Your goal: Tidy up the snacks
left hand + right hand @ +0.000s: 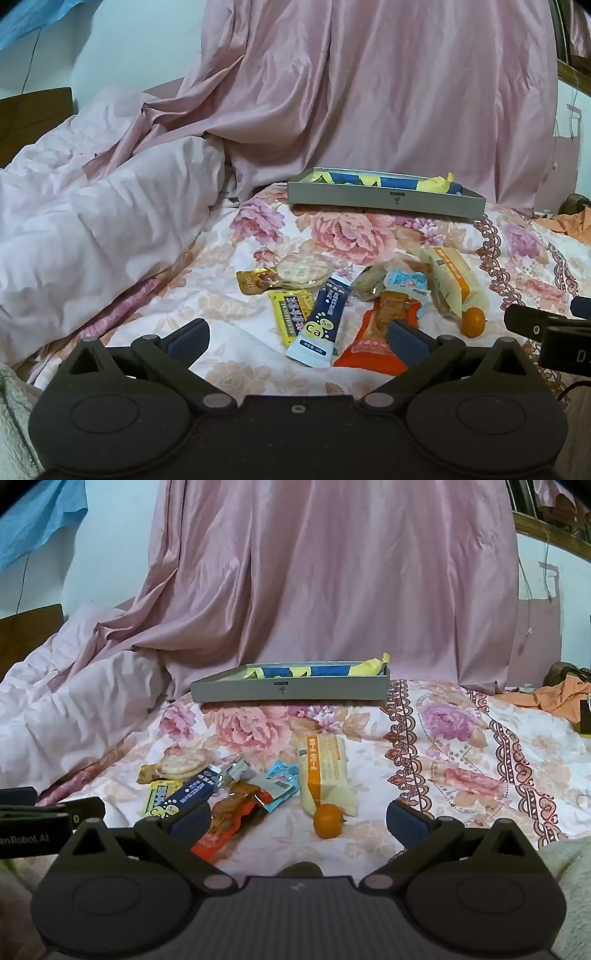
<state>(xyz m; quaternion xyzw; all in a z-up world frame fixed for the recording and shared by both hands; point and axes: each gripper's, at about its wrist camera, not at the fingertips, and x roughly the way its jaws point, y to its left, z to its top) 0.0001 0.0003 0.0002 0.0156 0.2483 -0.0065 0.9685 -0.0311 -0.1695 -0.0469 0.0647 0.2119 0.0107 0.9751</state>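
Several snacks lie in a loose pile on the floral bedspread (221,321): a navy and white Ca sachet (321,325), a yellow bar (290,317), a red-orange packet (380,332), a cream and orange packet (456,280), a round cracker (303,271) and a small orange fruit (473,322). A grey box (384,194) with blue and yellow lining sits behind them. My left gripper (299,338) is open, just short of the pile. My right gripper (297,818) is open, with the orange fruit (328,820) between its fingers' line and the red-orange packet (229,821) by its left finger.
A pink quilt (92,229) is heaped at the left. A pink curtain (369,92) hangs behind the box. Orange cloth (554,698) lies at the far right. The grey box (291,686) also shows in the right wrist view.
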